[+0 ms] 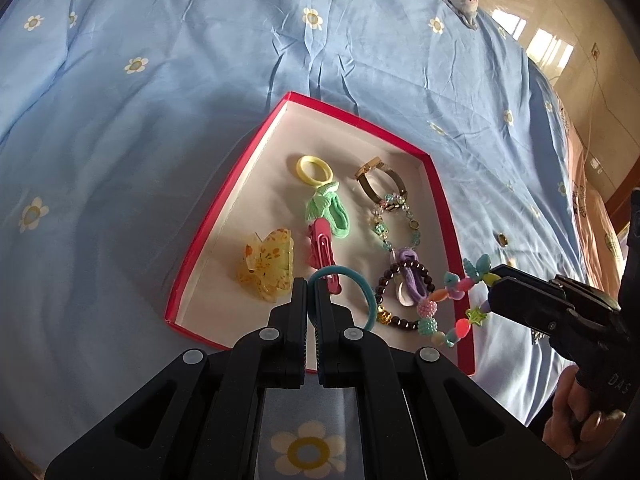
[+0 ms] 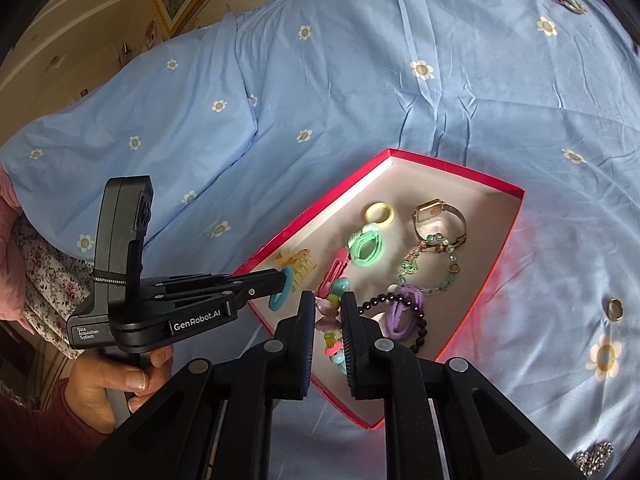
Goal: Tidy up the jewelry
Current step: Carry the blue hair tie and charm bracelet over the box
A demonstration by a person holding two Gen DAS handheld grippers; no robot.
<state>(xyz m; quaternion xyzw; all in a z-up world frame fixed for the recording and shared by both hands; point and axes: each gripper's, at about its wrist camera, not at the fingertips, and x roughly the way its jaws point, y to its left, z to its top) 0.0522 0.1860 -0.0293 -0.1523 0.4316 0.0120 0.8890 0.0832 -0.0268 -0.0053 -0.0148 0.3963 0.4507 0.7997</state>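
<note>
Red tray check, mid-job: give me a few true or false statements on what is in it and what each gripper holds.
1. The left gripper is shut on the teal hair tie. True.
2. The right gripper is empty. False: it is shut on the colourful bead bracelet.
3. The gold watch lies inside the red tray. True.
4. The gold ring lies in the tray. False: it rests on the blue bedsheet, outside.
5. The yellow claw clip is on the bedsheet. False: it sits in the tray.
</note>
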